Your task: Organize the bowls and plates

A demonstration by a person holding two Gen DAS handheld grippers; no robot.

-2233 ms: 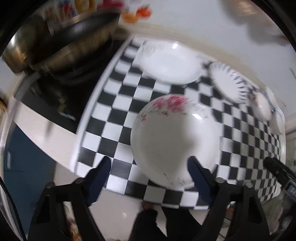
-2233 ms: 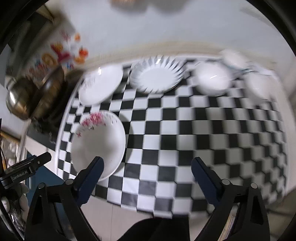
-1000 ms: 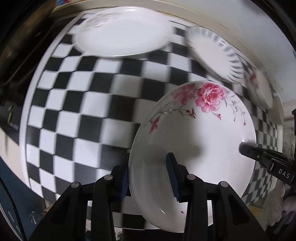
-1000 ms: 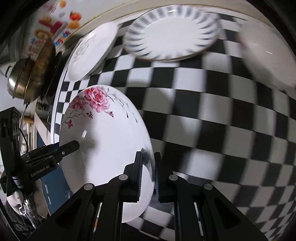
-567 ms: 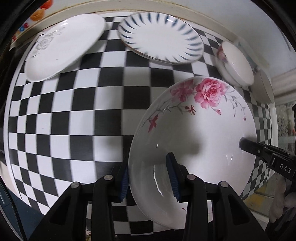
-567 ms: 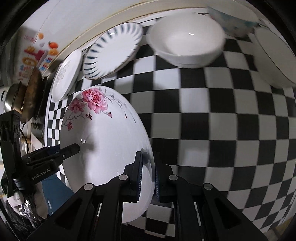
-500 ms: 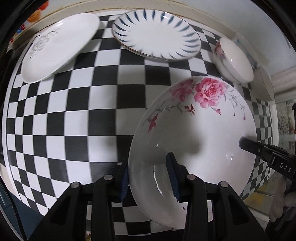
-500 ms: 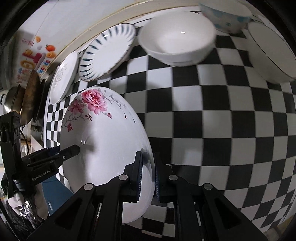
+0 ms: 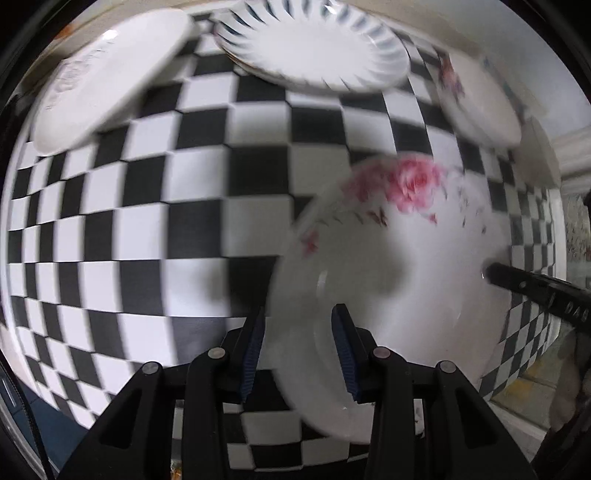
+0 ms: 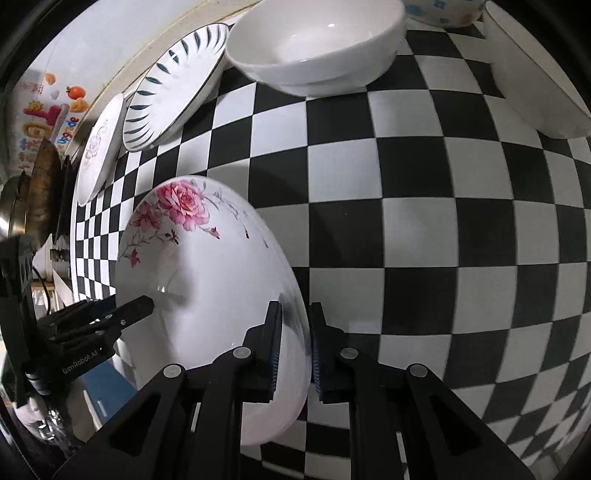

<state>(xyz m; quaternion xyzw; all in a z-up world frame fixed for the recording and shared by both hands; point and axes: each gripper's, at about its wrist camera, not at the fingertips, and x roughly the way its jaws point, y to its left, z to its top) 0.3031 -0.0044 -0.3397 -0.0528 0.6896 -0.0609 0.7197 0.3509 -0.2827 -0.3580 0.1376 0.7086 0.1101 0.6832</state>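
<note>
Left wrist view: left gripper point(image 9: 299, 347) fingers still clamp the rose bowl's point(image 9: 399, 280) near rim above the checkered worktop point(image 9: 147, 206), now motion-blurred. Right wrist view: right gripper point(image 10: 293, 347) fingers stay pinched on the opposite rim; white bowl point(image 10: 314, 48) looms closer.

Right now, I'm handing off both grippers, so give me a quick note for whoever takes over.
Left gripper: shut on the rose plate's left rim.
Right gripper: shut on its right rim.
The rose plate is held between both, over the checkered table.
On the table at the back: pale-patterned white plate, blue-striped plate, white bowl, another white bowl at the right, and a blue-patterned bowl behind.
Done: rose plate picked up.
Left: set it with the other plates, then group the bowls.
</note>
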